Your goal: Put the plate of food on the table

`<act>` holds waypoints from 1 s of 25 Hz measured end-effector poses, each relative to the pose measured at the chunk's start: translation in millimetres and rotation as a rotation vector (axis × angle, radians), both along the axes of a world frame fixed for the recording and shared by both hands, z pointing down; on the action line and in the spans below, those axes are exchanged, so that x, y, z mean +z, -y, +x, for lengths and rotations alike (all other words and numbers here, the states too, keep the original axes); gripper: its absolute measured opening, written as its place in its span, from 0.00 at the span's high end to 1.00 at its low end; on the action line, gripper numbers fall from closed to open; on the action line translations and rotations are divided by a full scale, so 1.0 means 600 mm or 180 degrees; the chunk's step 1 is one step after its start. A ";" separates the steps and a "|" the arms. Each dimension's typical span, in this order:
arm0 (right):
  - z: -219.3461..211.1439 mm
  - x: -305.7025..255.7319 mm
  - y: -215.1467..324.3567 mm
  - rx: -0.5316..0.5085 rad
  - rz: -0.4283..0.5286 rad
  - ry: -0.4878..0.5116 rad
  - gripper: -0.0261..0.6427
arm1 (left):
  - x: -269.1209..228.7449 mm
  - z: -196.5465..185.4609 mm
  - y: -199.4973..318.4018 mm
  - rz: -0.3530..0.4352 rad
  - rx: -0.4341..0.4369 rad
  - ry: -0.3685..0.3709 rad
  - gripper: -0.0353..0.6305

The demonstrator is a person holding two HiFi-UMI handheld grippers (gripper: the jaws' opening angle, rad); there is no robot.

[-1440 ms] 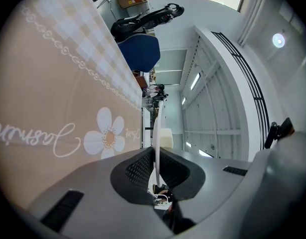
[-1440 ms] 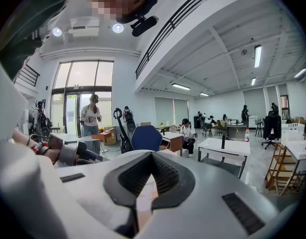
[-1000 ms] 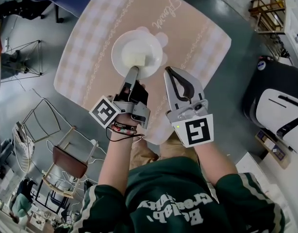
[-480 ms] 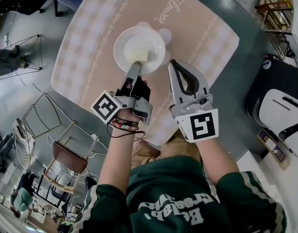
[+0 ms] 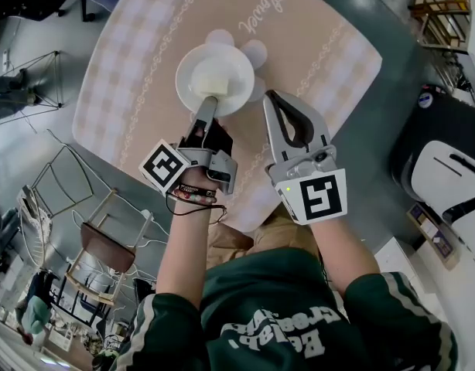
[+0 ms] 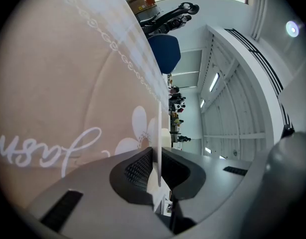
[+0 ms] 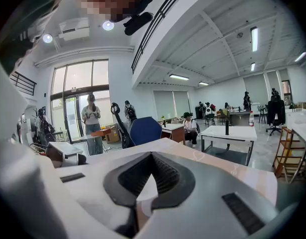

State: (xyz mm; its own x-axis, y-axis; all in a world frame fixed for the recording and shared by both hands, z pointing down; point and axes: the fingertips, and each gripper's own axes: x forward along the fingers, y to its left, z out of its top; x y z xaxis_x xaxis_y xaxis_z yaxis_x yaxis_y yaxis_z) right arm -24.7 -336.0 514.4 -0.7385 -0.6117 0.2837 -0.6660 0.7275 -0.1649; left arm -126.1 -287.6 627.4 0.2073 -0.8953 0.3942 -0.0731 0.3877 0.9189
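Left gripper [image 5: 210,101] is clamped on the near rim of the white plate [image 5: 216,79]. In the left gripper view the rim [image 6: 159,118] runs edge-on between the ribbed pads [image 6: 140,167], which are nearly together and pressing on it. The jaws have just eased open a touch, with the rim between them.

The plate sits over the middle of the table, on the beige checked tablecloth [image 5: 137,76], partly covering the white flower print [image 5: 254,52]. It looks level. Can't tell whether its base touches the cloth.

A pale cream block of food [image 5: 209,78] lies on the plate near its centre, just beyond the left jaw tips.

Right gripper [image 5: 269,97] is just beside the plate on its right, not touching it. Its jaws are closed tip to tip with nothing held. The right gripper view shows the tips meeting [image 7: 152,154], and only tablecloth shows through the gap behind them.

Both grippers point away from the person across the table, side by side but apart. The marker cubes [image 5: 165,168] face the head camera.

In the background of the right gripper view there is a blue chair [image 7: 145,129] past the far table edge, with people standing by the windows.
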 end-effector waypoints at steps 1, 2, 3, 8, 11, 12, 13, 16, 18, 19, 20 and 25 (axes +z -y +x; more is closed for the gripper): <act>0.002 0.003 0.000 -0.0007 -0.0010 -0.0002 0.94 | 0.004 0.002 0.000 -0.0048 0.0012 0.0024 0.89; 0.005 0.005 0.001 -0.0009 -0.0022 -0.0005 0.94 | 0.007 0.004 0.000 -0.0091 0.0020 0.0038 0.89; 0.008 0.008 0.003 -0.0007 -0.0034 -0.0006 0.94 | 0.010 0.006 0.001 -0.0123 0.0023 0.0043 0.89; 0.014 0.016 0.009 0.0001 -0.0065 0.0001 0.94 | 0.012 0.008 0.003 -0.0150 0.0026 0.0153 0.89; 0.012 0.019 0.006 -0.0014 -0.0097 0.0011 0.94 | 0.020 0.004 -0.001 -0.0237 0.0010 0.0234 0.89; 0.010 0.018 0.005 -0.0026 -0.0090 0.0020 0.94 | 0.022 0.003 -0.001 -0.0270 0.0004 0.0247 0.89; 0.009 0.018 0.004 -0.0040 -0.0081 0.0029 0.94 | 0.024 0.002 -0.002 -0.0305 0.0000 0.0261 0.89; 0.004 0.019 -0.003 -0.0073 -0.0090 0.0047 0.94 | 0.028 -0.001 -0.007 -0.0414 0.0038 0.0369 0.89; 0.002 0.021 -0.006 -0.0076 -0.0098 0.0067 0.94 | 0.030 -0.002 -0.012 -0.0506 0.0083 0.0467 0.89; 0.001 0.021 -0.008 -0.0075 -0.0101 0.0079 0.94 | 0.031 -0.003 -0.015 -0.0568 0.0102 0.0520 0.88; 0.001 0.021 -0.008 -0.0076 -0.0105 0.0088 0.94 | 0.032 -0.004 -0.019 -0.0632 0.0119 0.0579 0.88; -0.001 0.016 -0.013 -0.0077 -0.0102 0.0136 0.94 | 0.029 -0.001 -0.028 -0.0750 0.0258 0.0861 0.76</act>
State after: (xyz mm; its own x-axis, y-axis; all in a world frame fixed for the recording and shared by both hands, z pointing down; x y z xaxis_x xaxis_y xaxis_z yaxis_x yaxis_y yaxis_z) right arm -25.1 -328.5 524.2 -0.7648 -0.5845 0.2708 -0.6400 0.7373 -0.2163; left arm -126.9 -270.8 644.6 0.1341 -0.7584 0.6379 -0.3403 0.5693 0.7484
